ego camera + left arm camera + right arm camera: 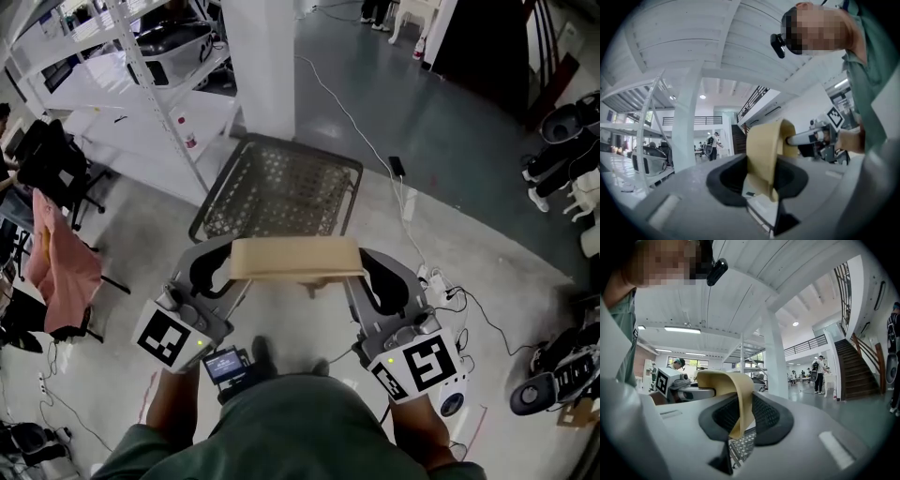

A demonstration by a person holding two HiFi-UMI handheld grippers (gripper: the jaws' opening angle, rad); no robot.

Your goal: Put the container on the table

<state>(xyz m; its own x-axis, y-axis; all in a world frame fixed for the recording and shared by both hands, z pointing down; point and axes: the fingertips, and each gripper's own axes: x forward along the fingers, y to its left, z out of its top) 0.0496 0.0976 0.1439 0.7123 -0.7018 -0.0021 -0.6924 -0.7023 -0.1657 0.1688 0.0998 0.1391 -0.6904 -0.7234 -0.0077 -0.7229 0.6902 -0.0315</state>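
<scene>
A flat tan container [295,260] hangs level in front of me, carried between both grippers. My left gripper [217,269] is shut on its left rim and my right gripper [378,278] is shut on its right rim. In the left gripper view the tan rim [764,150] stands upright between the dark pads of the left gripper [759,180], with the other gripper behind it. In the right gripper view the rim [738,394] sits between the pads of the right gripper [740,417]. No table shows in the head view.
A dark mesh cart [281,187] stands on the grey floor right under and beyond the container. Behind it are a white pillar [262,56] and a white shelving rack [141,56]. Cables [412,206] run across the floor at the right. A pink cloth [61,258] hangs at the left.
</scene>
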